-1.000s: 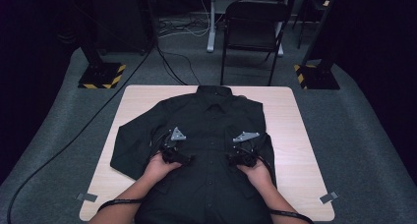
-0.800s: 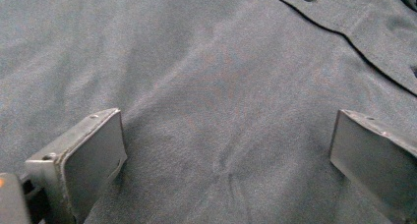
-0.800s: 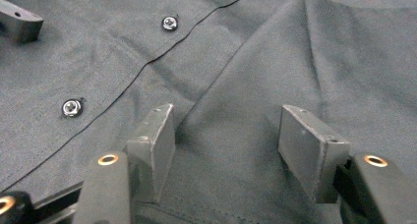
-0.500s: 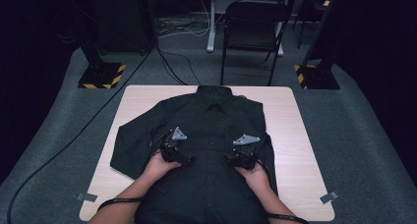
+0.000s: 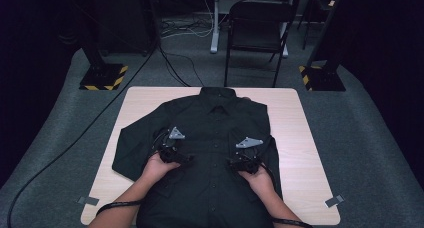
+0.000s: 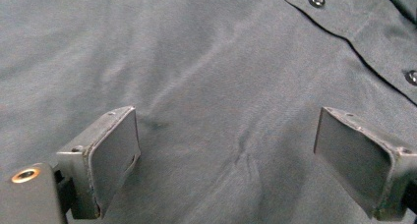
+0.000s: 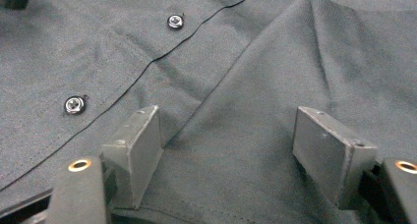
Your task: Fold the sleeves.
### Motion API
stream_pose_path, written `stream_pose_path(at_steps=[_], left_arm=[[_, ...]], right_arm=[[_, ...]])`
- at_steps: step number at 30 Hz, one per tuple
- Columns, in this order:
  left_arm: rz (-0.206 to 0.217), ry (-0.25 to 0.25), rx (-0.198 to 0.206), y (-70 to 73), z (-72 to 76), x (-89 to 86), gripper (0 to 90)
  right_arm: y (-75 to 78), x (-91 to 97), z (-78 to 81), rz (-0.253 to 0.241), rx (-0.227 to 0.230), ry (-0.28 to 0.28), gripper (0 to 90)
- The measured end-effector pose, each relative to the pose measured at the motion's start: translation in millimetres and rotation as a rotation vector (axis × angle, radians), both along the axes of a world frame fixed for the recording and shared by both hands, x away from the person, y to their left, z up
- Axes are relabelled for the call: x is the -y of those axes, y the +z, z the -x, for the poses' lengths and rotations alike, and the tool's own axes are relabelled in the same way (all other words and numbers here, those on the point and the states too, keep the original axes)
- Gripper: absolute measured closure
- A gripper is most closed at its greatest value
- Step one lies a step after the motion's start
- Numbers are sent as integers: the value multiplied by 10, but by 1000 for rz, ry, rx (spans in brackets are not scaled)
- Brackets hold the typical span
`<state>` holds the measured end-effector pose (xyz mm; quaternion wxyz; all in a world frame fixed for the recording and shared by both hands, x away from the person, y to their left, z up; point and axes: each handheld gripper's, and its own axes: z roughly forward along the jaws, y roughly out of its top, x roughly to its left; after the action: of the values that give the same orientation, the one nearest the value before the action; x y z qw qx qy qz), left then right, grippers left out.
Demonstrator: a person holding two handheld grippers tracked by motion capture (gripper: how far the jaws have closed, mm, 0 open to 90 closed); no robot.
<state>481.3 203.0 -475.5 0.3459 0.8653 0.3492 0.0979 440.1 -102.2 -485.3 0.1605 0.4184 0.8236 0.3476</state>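
A black button-up shirt (image 5: 215, 123) lies spread flat, front up, on the light wooden table (image 5: 140, 100). My left gripper (image 5: 186, 159) rests on the shirt's front left of the button line, and its jaws (image 6: 226, 130) stand wide apart over smooth cloth with a small wrinkle; they have just been closing a little, with nothing pinched. My right gripper (image 5: 232, 163) rests on the shirt right of the buttons. Its jaws (image 7: 228, 126) are apart and have just been opening. A raised fold of cloth (image 7: 275, 62) runs between them, and the pads do not press on it.
A black chair (image 5: 257, 18) stands behind the table. Two stands with yellow-black striped bases (image 5: 102, 77) (image 5: 320, 78) flank the table's far corners. Cables run over the grey floor (image 5: 60, 153). Tape marks (image 5: 88, 200) (image 5: 333, 201) sit near the table's front corners.
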Motion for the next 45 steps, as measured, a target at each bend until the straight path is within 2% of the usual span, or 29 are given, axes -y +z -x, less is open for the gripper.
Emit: stream_pose_path(at_steps=[20,45], left_arm=[[66,75,3,111,-34,-288,98],[93,214,11,175,-94,-751,137]], right_arm=[[0,-5,-3,2,-4,6,242],[1,-13,-12,6,-10,9,215]])
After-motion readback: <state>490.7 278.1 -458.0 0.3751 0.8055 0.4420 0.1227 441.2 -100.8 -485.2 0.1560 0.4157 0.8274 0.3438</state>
